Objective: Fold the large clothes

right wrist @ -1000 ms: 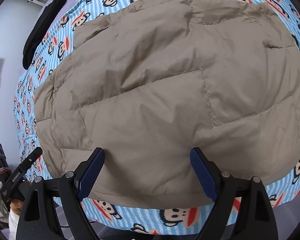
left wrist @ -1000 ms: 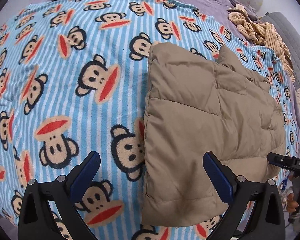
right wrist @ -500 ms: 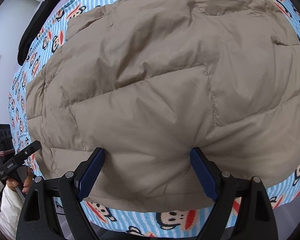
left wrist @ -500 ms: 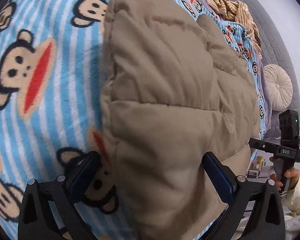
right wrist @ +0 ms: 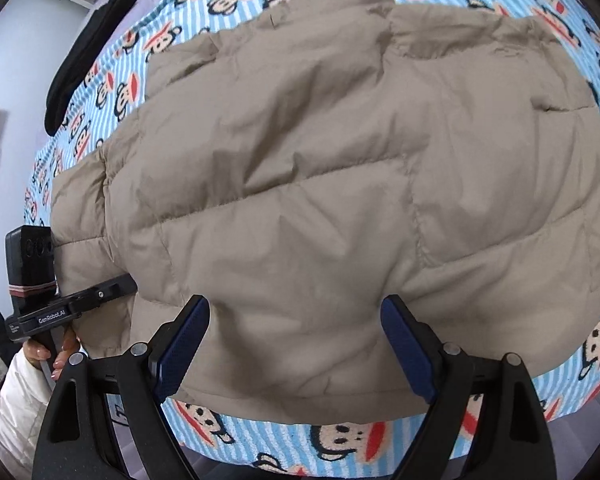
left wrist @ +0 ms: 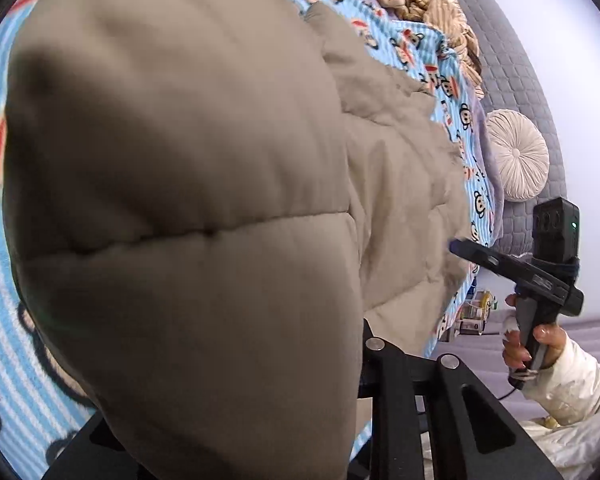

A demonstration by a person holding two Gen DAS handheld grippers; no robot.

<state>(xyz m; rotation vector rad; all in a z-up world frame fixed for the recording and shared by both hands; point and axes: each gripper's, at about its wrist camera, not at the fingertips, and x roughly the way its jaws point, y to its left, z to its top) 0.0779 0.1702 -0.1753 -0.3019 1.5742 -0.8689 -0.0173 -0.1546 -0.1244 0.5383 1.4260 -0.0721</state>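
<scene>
A beige puffer jacket (right wrist: 320, 184) lies spread on a blue striped monkey-print blanket (right wrist: 340, 436). In the left wrist view the jacket's (left wrist: 188, 200) near corner bulges up and fills the frame, hiding both left fingers. The left gripper (right wrist: 118, 285), seen in the right wrist view, bites the jacket's left edge; its jaws are closing with the padded fabric between them. My right gripper (right wrist: 296, 344) stands open, its blue pads (right wrist: 408, 352) astride the jacket's near hem without pinching it. Its tip (left wrist: 458, 246) also shows beside the jacket's far edge.
A black garment (right wrist: 84, 60) lies at the blanket's far left corner. Striped tan clothes (left wrist: 420, 4) are piled by a grey quilted headboard (left wrist: 512, 60) with a round cream cushion (left wrist: 516, 156). A hand in a white sleeve (left wrist: 572, 384) holds the right gripper.
The left gripper has pushed in onto the jacket's corner and its jaws have drawn together around it, so the fabric now bulges over the fingers. The right gripper has stayed put, still open.
</scene>
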